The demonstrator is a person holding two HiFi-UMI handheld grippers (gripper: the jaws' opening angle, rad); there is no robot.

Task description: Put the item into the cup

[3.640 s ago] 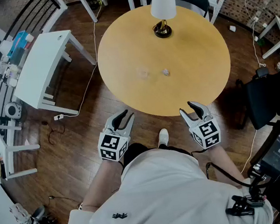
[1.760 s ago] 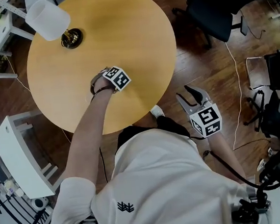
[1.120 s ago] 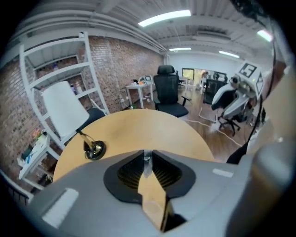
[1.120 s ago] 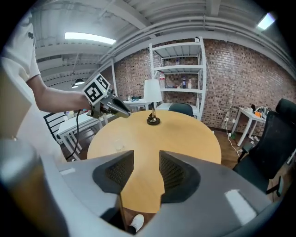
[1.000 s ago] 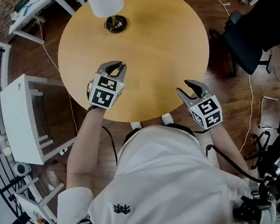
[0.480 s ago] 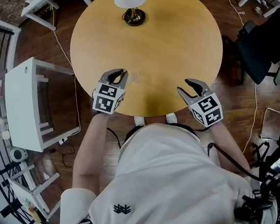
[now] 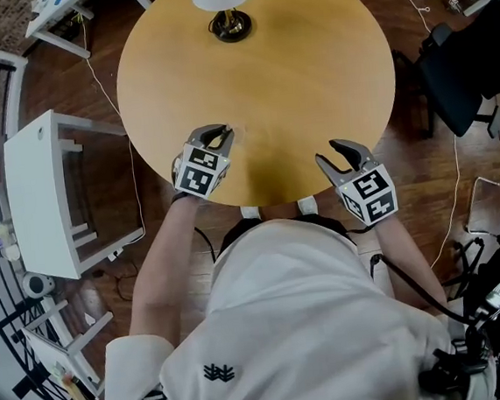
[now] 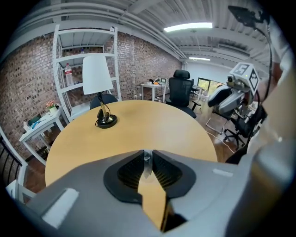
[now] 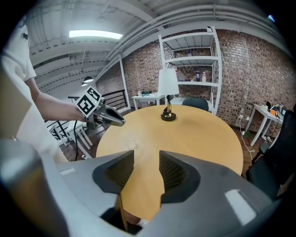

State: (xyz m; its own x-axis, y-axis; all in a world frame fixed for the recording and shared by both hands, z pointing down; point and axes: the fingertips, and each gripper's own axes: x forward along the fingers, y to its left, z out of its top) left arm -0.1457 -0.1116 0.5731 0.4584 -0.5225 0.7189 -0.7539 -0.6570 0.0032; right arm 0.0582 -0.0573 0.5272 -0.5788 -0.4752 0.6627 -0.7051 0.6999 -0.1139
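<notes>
My left gripper (image 7: 223, 137) hovers over the near left part of the round wooden table (image 7: 308, 75). In the left gripper view its jaws are shut on a small silvery crumpled item (image 8: 147, 159). A clear, almost see-through cup (image 9: 131, 141) stands on the table just beyond the left gripper's (image 9: 121, 122) tips in the right gripper view. It is hidden in the left gripper view. My right gripper (image 7: 344, 154) hangs at the table's near right edge, open, with nothing between its jaws.
A table lamp with a white shade (image 7: 224, 4) stands at the table's far side. A white side table (image 7: 52, 196) is on the left and a black office chair (image 7: 470, 59) on the right. Cables run across the wooden floor.
The left gripper reached out to the small item on the table, shut on it and drew back; in the last half second it shifted slightly right. The right gripper stayed put.
</notes>
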